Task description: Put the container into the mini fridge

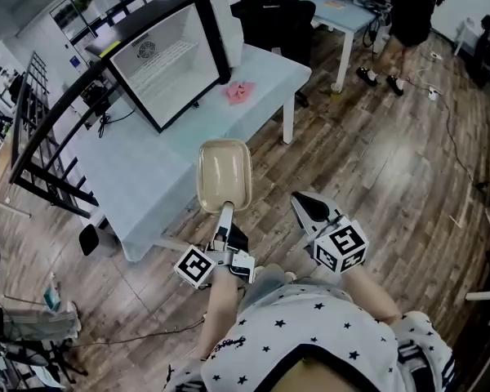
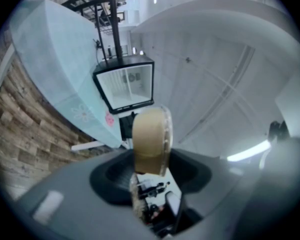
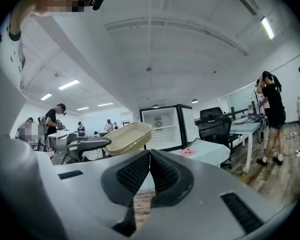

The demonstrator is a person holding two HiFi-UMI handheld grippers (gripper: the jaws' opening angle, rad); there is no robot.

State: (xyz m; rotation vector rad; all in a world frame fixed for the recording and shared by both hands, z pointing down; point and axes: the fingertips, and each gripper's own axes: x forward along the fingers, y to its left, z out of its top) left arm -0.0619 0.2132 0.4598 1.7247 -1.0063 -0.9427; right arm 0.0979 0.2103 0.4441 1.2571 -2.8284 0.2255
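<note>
A beige oval container [image 1: 224, 176] hangs in the air in front of the table's near edge, with my left gripper [image 1: 226, 210] shut on its near rim. In the left gripper view the container [image 2: 151, 141] stands edge-on between the jaws. The black mini fridge [image 1: 167, 64] sits on the table with its door swung open and its white inside showing; it also shows beyond the container as the fridge [image 2: 126, 86]. My right gripper [image 1: 304, 205] is to the right of the container, apart from it, shut and empty. The right gripper view shows its jaws [image 3: 150, 156] closed together and the container [image 3: 127, 138] to the left.
The table [image 1: 139, 178] has a light-blue cloth, with a small pink thing [image 1: 239, 92] lying right of the fridge. A black rack [image 1: 41, 137] stands on the left. A black office chair [image 1: 273, 11], a white desk [image 1: 343, 11] and a standing person [image 1: 408, 15] are farther back on the wooden floor.
</note>
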